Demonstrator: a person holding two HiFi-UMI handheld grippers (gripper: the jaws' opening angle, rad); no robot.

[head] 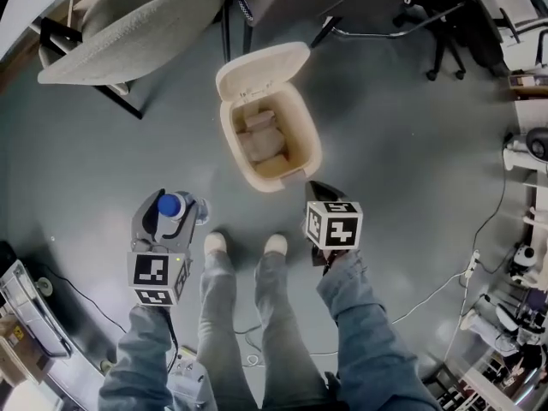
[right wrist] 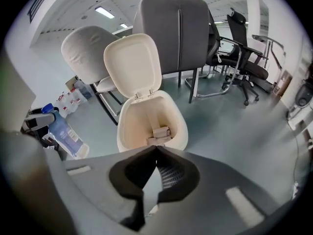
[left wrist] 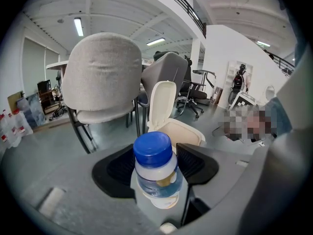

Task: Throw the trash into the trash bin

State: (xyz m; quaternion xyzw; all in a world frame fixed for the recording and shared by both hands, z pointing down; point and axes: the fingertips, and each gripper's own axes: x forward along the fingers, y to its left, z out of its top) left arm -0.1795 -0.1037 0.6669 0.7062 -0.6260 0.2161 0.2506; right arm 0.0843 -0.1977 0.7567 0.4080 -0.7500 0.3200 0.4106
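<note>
One bottle point(head: 169, 205) is the trash in hand. The left claw point(left wrist: 155, 163) is closed on it, with the pads pressing its clear body just under the blue cap point(left wrist: 152, 148). It hangs above the floor point(head: 86, 169) at the left, near the person's shoes point(head: 216, 243) and short of the bin. Its long axis runs close to upright, cap up and base down, so the head view sees it almost end on. The right gripper view shows it leaning a little.

In the middle stands the bin point(head: 310, 139), with its lid point(head: 261, 68) tipped back and pale scraps point(head: 261, 139) lying at the bottom.

At the right, the right claw point(right wrist: 155, 150) is closed tip to tip with nothing between, pointing down toward the bin's near rim.

By my reading the task is about midway. The bottle is gripped and the lid is up, but the carry over the mouth and the release are not yet done.
</note>
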